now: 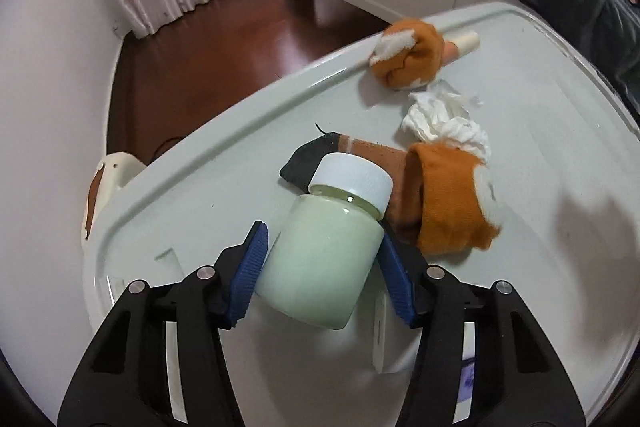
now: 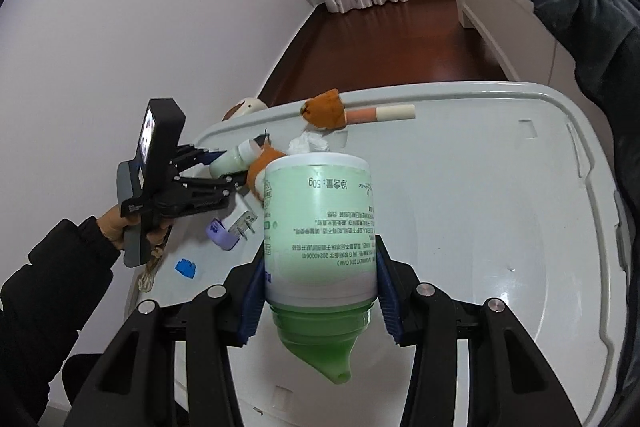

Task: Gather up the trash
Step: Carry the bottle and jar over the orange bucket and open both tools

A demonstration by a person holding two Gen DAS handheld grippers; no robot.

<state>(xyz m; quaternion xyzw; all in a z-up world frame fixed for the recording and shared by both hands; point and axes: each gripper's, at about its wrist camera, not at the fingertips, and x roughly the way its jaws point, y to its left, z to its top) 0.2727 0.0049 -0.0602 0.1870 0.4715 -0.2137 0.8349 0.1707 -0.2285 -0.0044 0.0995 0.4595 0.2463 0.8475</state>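
Left tongs [image 1: 320,259] clamp the pale jar [image 1: 324,247], right tongs [image 2: 320,291] the green bottle [image 2: 318,227]; both rigid, slick plastic, gripped mid-body.

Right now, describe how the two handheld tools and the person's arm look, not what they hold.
Both the left tool and the right tool have black angular linkages with silver round bolts and ribbed blue pads. In the right wrist view, the left one has a black handle and upright black block. The bare hand emerges from a black padded sleeve.
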